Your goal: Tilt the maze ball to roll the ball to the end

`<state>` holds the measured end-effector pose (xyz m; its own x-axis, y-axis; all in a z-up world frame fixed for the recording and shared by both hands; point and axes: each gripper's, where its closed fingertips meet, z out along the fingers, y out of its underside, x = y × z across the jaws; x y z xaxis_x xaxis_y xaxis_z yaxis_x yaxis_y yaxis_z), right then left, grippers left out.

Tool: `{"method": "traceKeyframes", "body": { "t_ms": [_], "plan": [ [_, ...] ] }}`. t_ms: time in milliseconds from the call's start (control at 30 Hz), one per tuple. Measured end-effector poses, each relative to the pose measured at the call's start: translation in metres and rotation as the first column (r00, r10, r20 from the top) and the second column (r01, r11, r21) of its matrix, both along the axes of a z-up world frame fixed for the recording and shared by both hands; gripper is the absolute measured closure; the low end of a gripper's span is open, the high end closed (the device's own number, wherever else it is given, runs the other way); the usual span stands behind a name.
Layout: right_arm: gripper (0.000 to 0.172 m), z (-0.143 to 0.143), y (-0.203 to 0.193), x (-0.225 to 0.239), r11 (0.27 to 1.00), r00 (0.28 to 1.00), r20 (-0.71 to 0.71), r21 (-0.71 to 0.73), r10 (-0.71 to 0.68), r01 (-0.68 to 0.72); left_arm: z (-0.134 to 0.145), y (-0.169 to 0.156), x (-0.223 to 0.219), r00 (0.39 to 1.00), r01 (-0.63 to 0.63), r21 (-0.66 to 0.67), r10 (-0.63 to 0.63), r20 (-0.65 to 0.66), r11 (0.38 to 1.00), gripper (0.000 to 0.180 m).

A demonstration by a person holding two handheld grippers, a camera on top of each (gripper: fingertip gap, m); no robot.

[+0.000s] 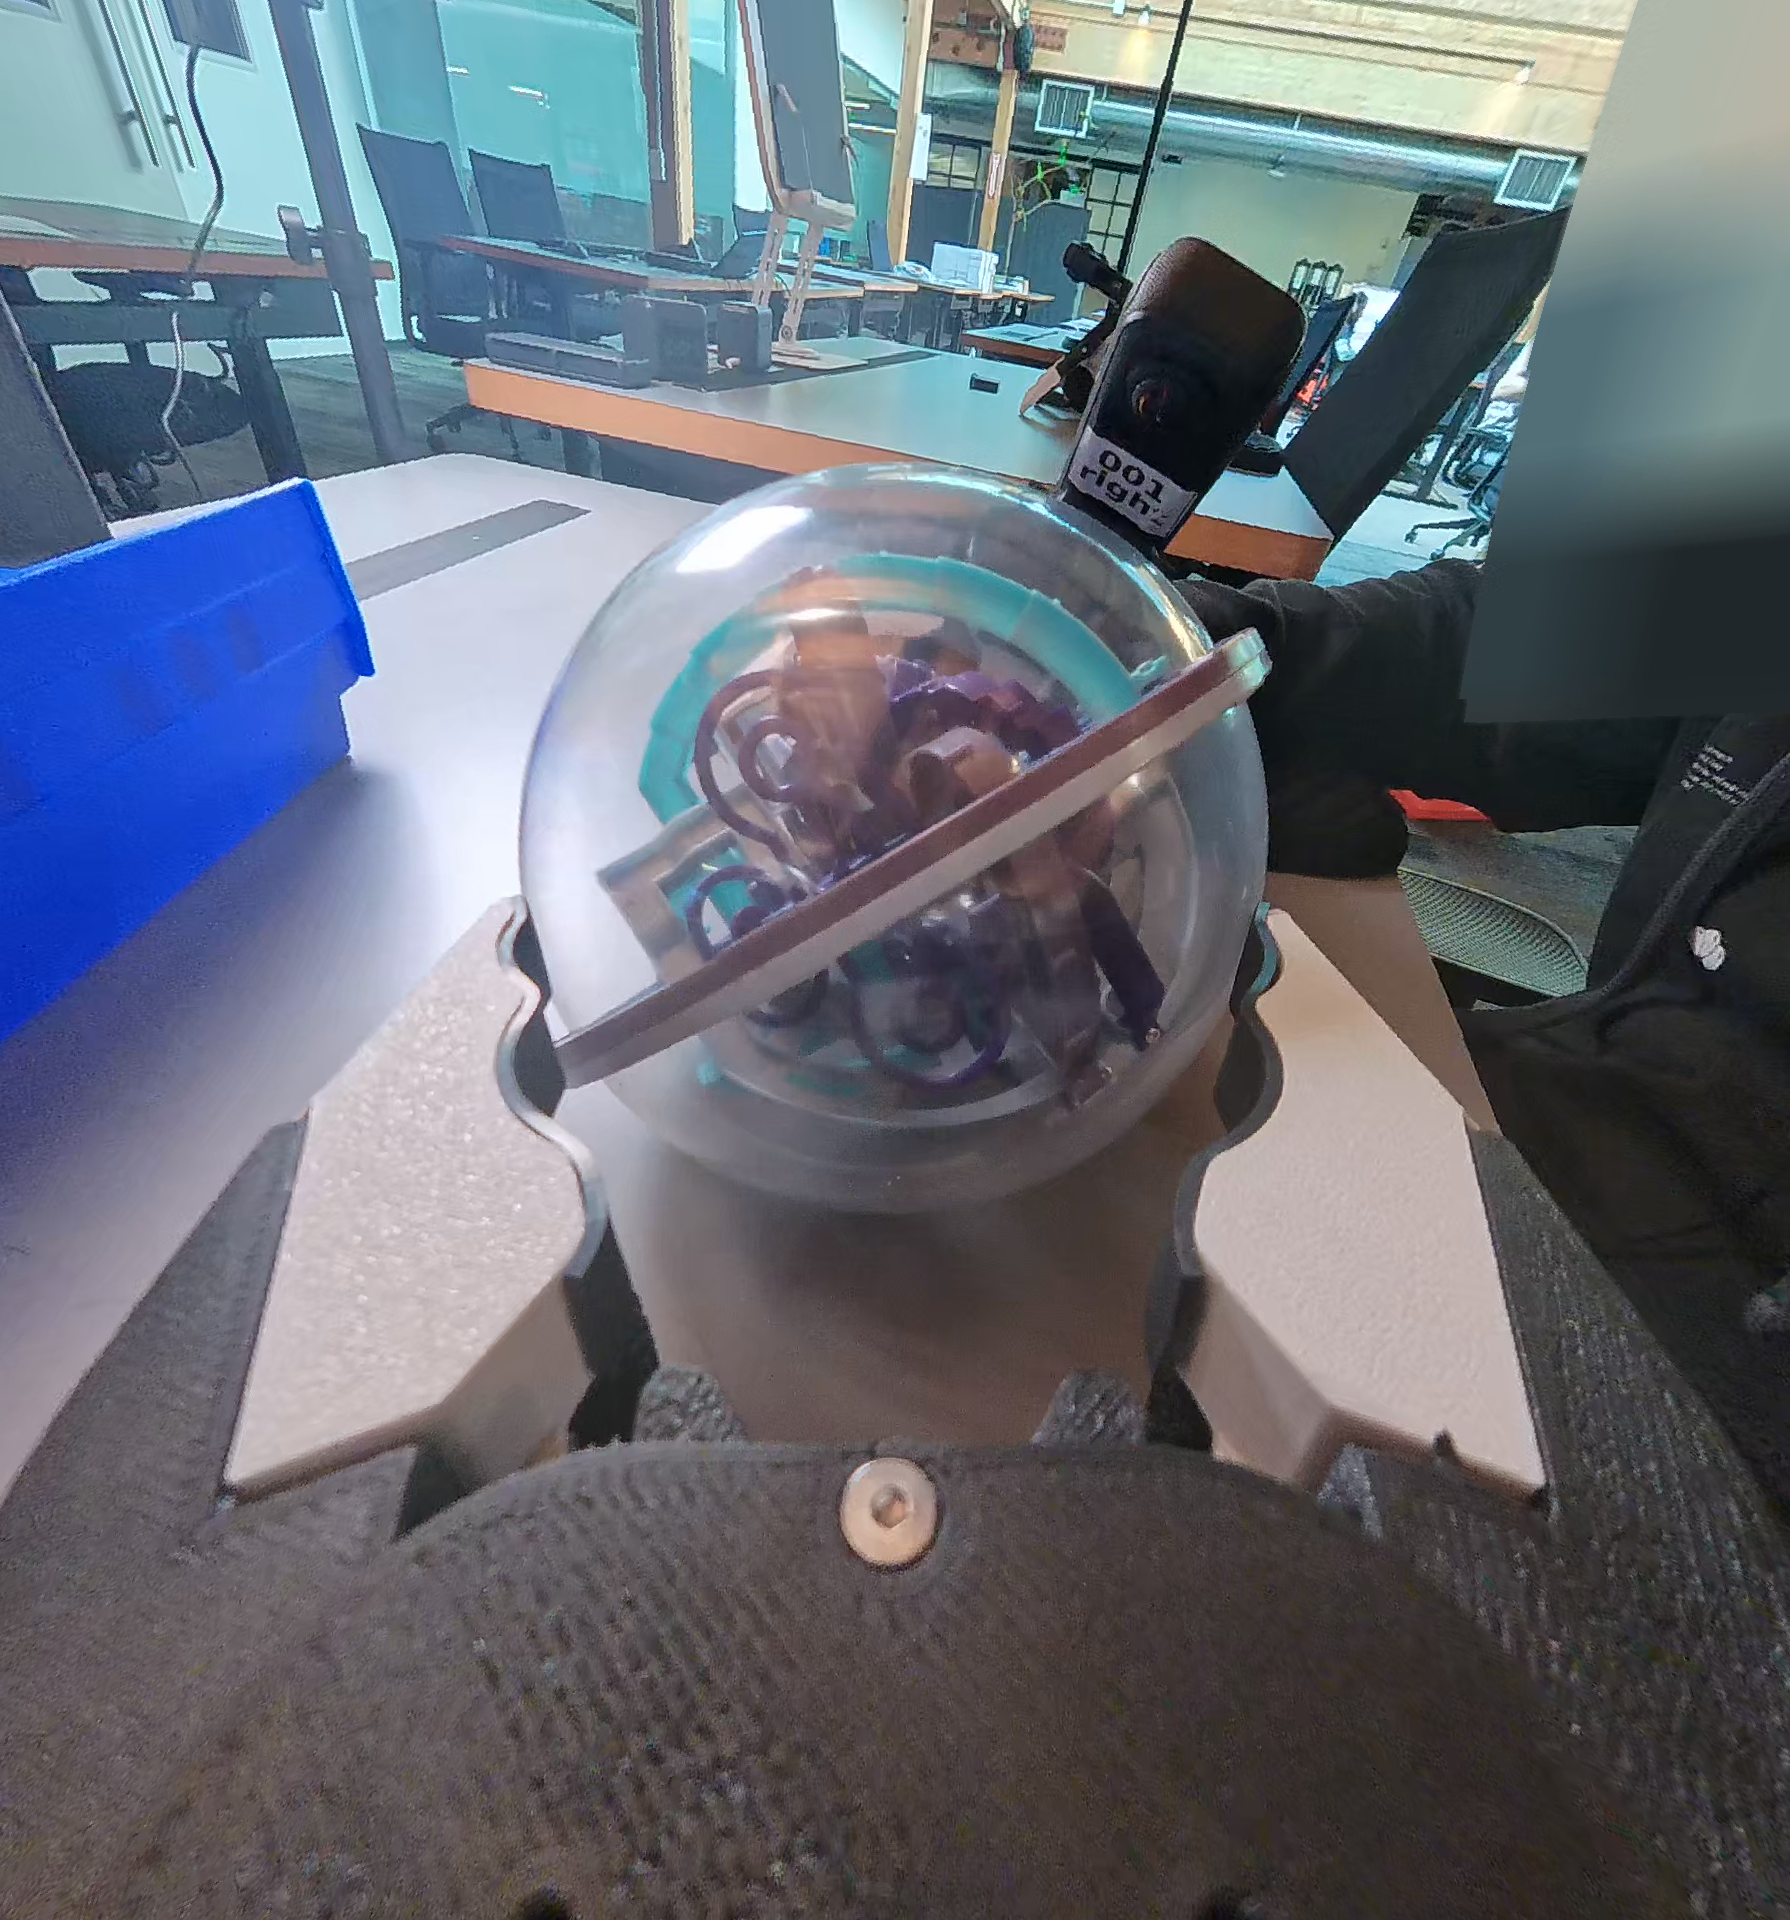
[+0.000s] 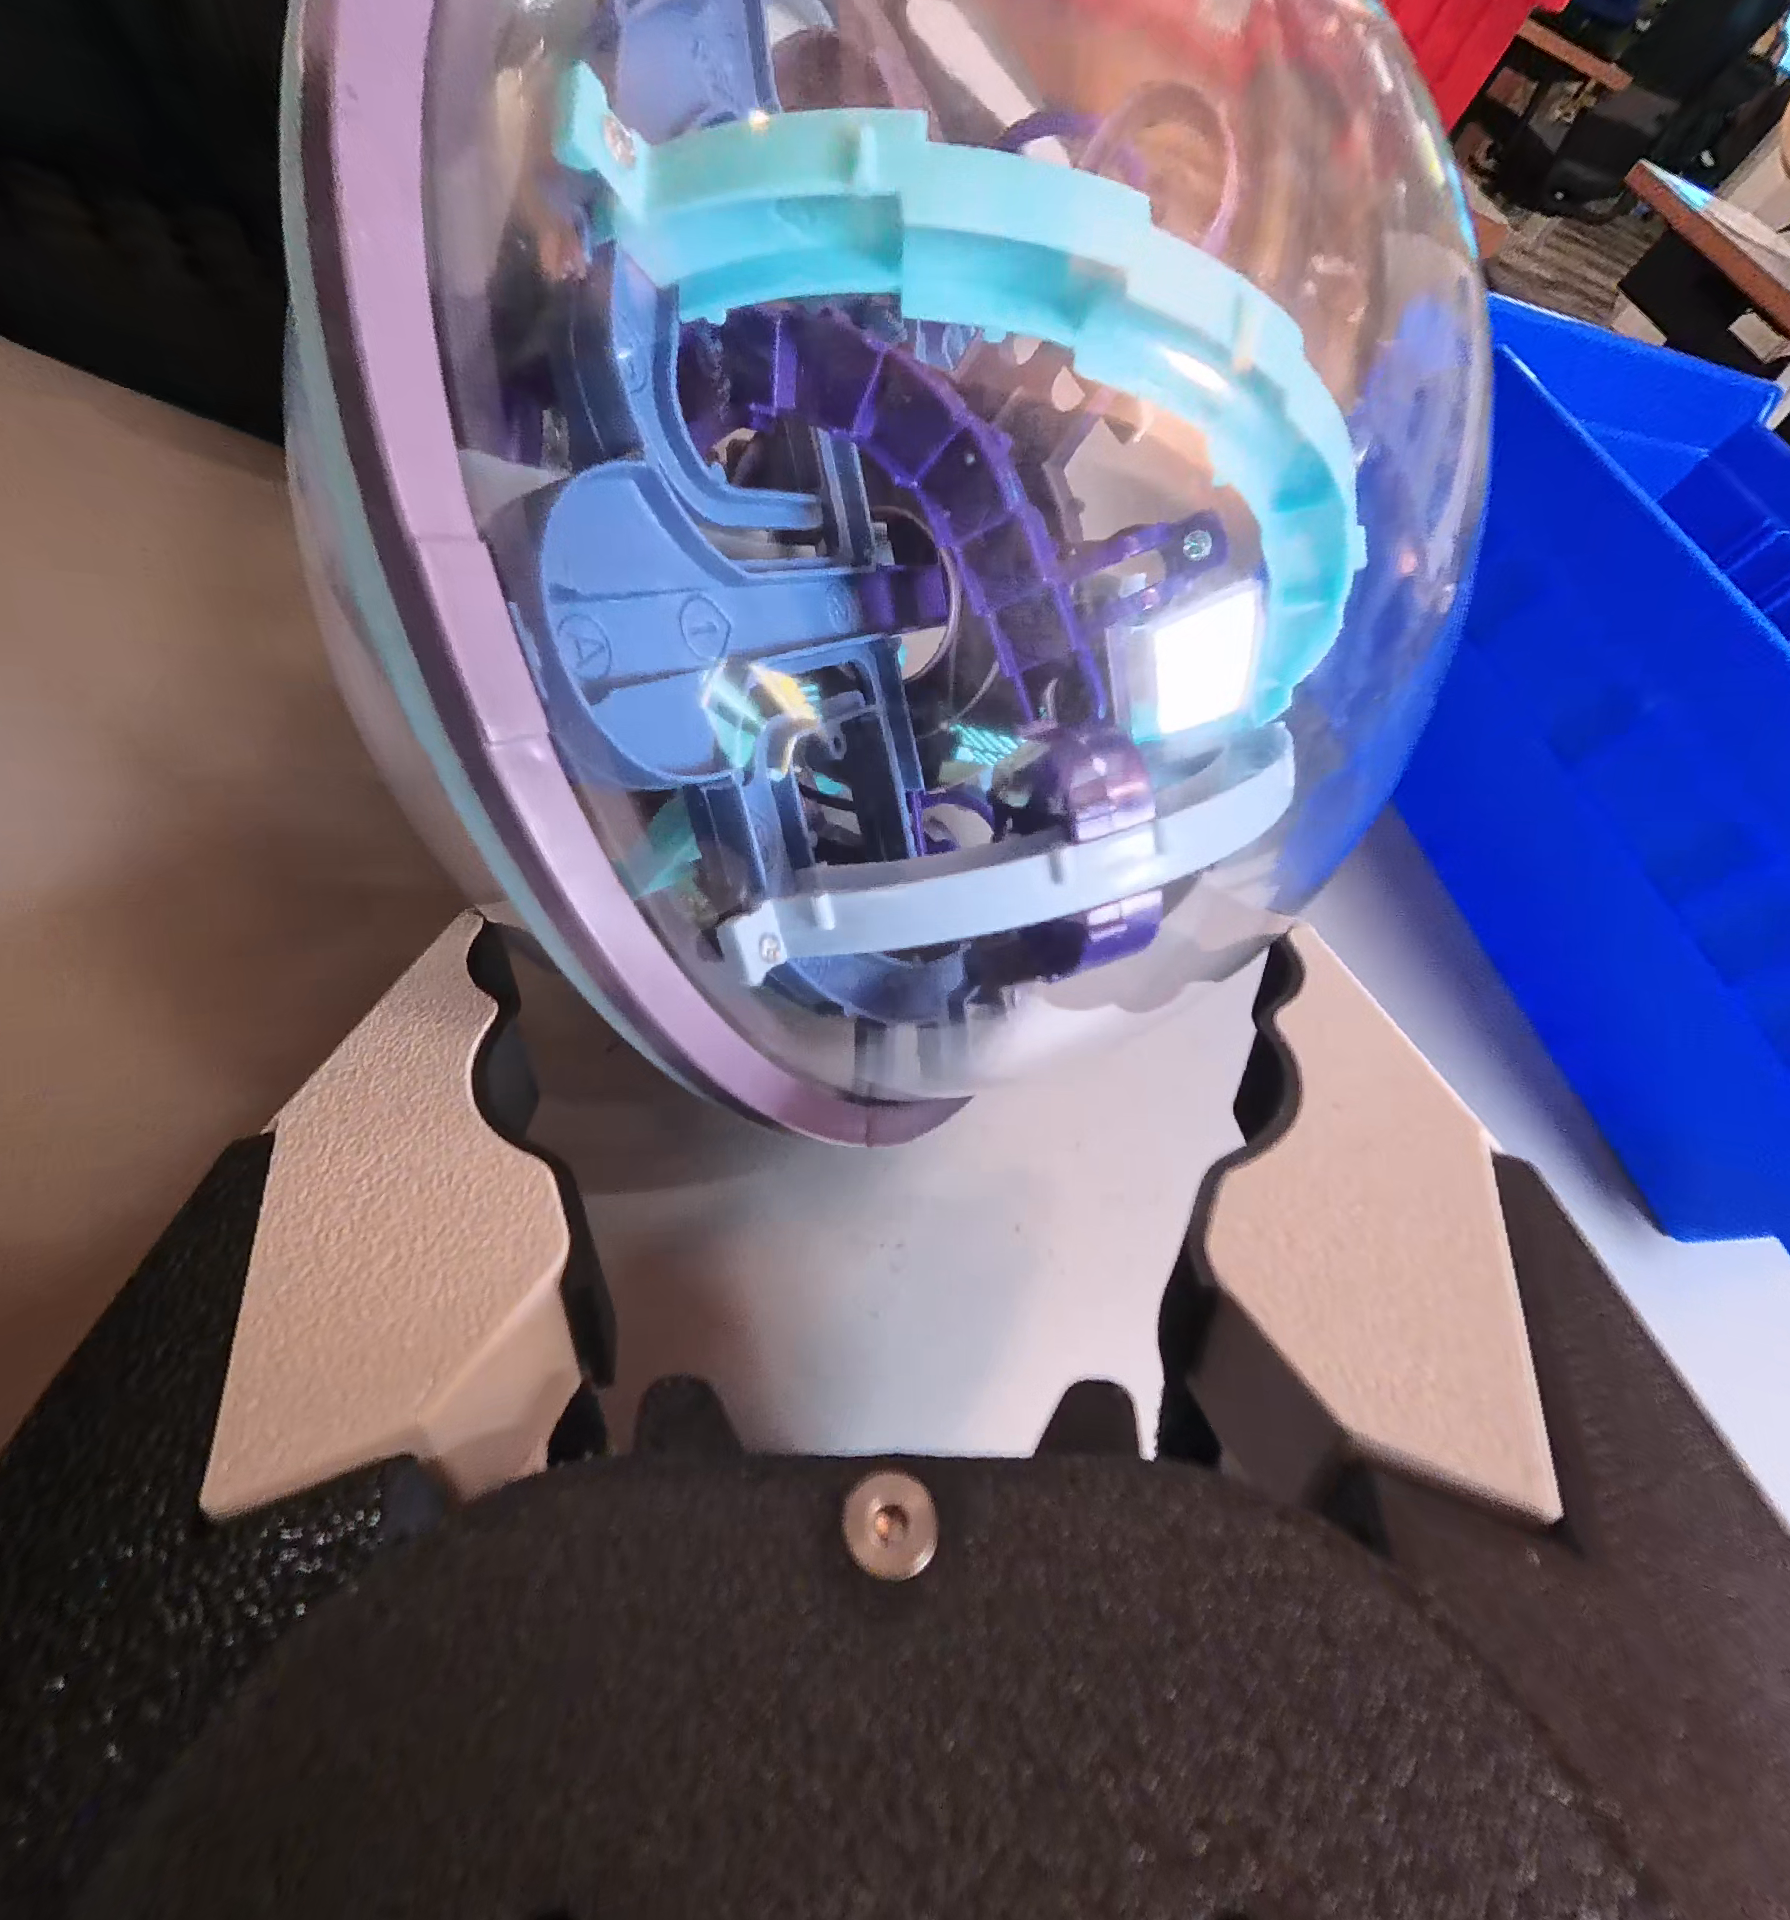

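My left gripper (image 1: 891, 935) has its two pale, wavy-edged fingers (image 1: 423, 1101) spread wide around the clear plastic maze sphere (image 1: 891, 831), whose shell holds teal, purple and brown tracks and is crossed by a flat ring that runs diagonally, low on the left and high on the right. Both fingertips sit against the sphere's lower flanks, so I read it as clamped from that side. My right gripper (image 2: 886, 997) is spread just as wide from the opposite side, its fingertips (image 2: 392, 1091) meeting the sphere's underside, with the ring standing steeply in its view, a curved teal track arching across the top and a grey curved rail lower down. I cannot pick out the small ball inside. The sphere is above the pale grey tabletop (image 1: 247, 1039), close to its near edge, with a blue plastic bin (image 1: 122, 748) just beside it. A black-sleeved arm (image 1: 1369, 707) reaches in behind the sphere.
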<state>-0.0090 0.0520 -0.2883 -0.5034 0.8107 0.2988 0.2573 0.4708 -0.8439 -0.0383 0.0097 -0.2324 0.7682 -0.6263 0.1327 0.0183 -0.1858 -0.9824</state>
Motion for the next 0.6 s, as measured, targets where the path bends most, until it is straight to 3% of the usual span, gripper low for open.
{"method": "traceKeyframes", "body": {
  "t_ms": [400, 600],
  "plan": [
    [0.033, -0.005, 0.002, -0.003, 0.996, 0.999, -0.032, 0.079, -0.032, 0.035, 0.007, -0.001, 0.007, 0.995, -0.008, 0.081, 0.016, -0.095, 0.997, 0.052],
    [0.032, 0.031, -0.006, -0.001, 0.998, 0.986, -0.167, 0.055, -0.008, 0.018, 0.042, -0.007, 0.013, 0.999, 0.011, 0.208, -0.001, -0.049, 0.978, 0.053]
  ]
}}
